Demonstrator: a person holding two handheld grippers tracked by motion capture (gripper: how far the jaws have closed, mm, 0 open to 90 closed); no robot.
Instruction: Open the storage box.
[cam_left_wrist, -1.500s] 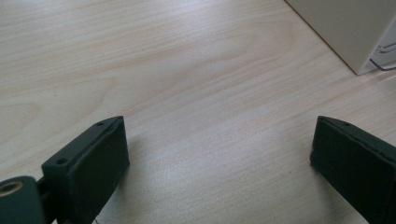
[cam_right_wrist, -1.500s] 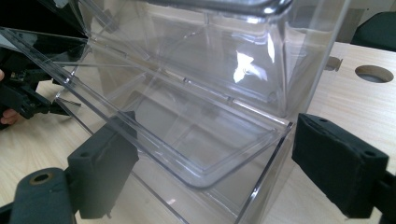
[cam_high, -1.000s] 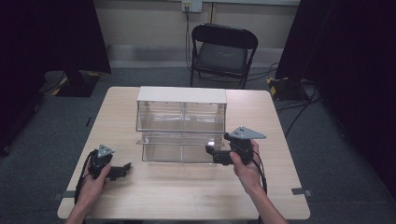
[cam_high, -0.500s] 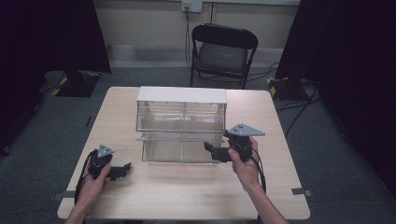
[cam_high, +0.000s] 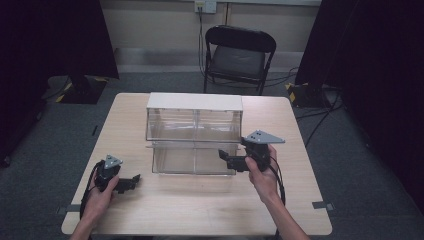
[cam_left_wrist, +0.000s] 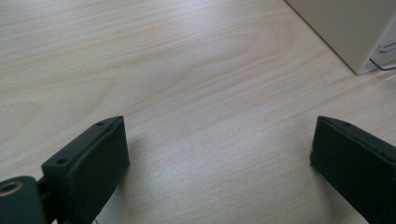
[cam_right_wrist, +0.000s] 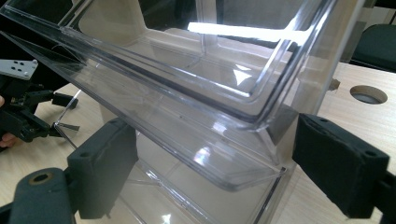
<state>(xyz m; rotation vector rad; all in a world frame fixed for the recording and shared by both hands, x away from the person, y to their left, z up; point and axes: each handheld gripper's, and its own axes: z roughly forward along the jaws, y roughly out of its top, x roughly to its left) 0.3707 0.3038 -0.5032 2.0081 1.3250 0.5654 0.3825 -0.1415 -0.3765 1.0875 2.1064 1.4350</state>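
Gaping right gripper (cam_right_wrist: 212, 172) around tilted-out clear bin (cam_right_wrist: 196, 93) of organizer (cam_high: 194, 101), bin bare.

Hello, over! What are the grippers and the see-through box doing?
Left hand-held gripper open, low over the pale wooden table. Right hand-held gripper open at the clear plastic drawer box, right front corner. Nothing blocking.
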